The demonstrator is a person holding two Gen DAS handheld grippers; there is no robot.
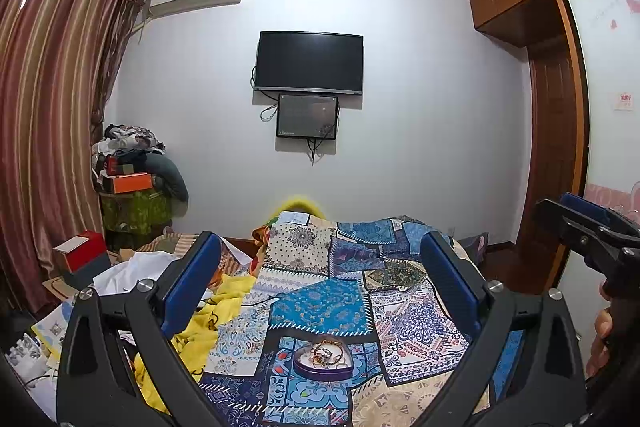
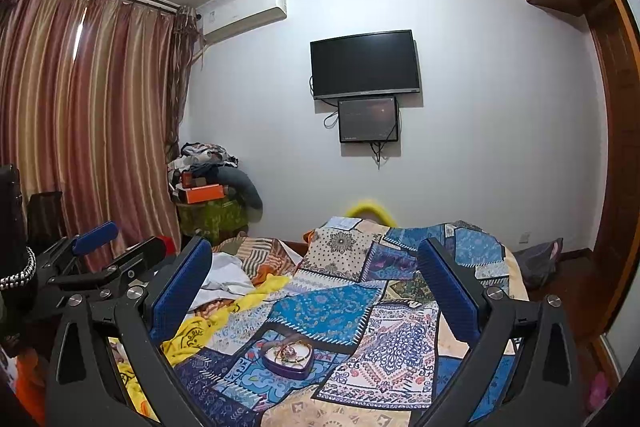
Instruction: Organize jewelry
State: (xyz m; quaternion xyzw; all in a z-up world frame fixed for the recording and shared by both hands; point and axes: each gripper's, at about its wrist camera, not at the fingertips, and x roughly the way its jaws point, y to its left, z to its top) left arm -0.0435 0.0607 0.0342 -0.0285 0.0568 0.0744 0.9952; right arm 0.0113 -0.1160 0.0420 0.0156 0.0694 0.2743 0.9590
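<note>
I've got both grippers hovering above the quilt (image 1: 320, 303), left gripper (image 1: 320, 279) and right gripper (image 2: 316, 275) with jaws spread wide and empty, lined up on the heart box (image 1: 323, 361) (purple, lidless) so either can dip in. Inside the box: a tangle of bangles (image 1: 329, 351) and chains, hard to separate.

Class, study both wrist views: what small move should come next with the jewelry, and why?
Probably lower the right hand-held gripper toward the heart-shaped box on the patchwork quilt. Both grippers are open and empty, well above the bed, and the tangled bracelets lie untouched in the box, so nothing can be sorted until one closes in.
</note>
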